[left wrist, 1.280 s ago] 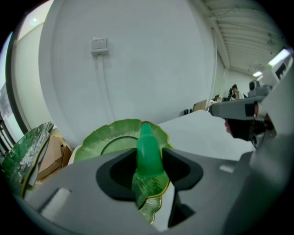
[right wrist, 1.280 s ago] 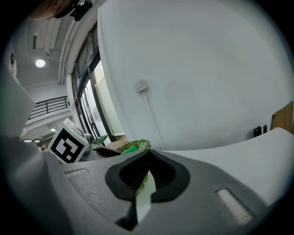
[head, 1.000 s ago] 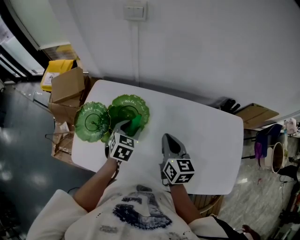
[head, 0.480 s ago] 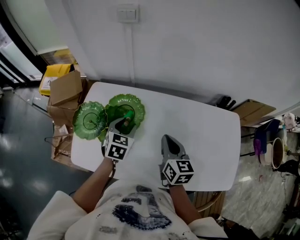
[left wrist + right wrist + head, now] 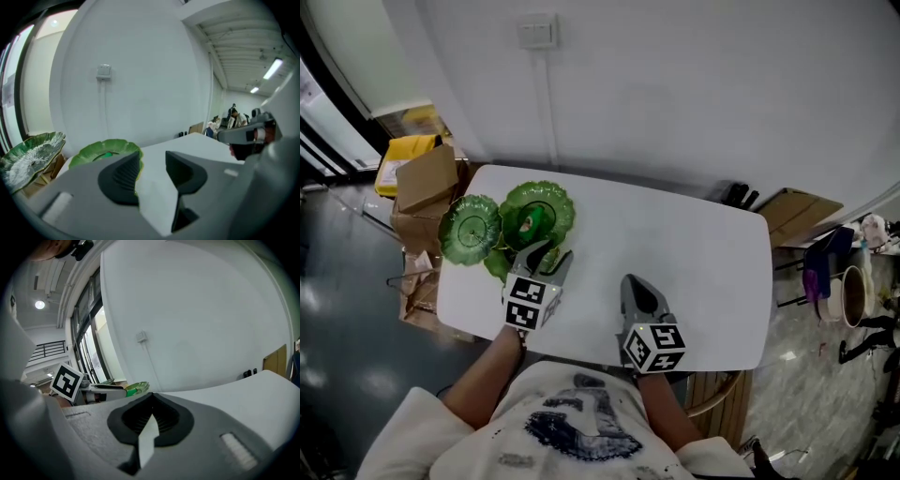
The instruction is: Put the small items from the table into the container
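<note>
Two grippers over table (image 5: 703,253): L gripper (image 5: 549,259) jaws apart, empty, nr green dish (image 5: 546,199); R gripper (image 5: 638,285) jaws closed.

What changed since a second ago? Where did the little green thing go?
The left gripper let go of the small green item, which now lies in the green dish. The gripper then pulled back toward the person, jaws open and empty. The right gripper stayed shut, and the second green dish stayed beside the first.
</note>
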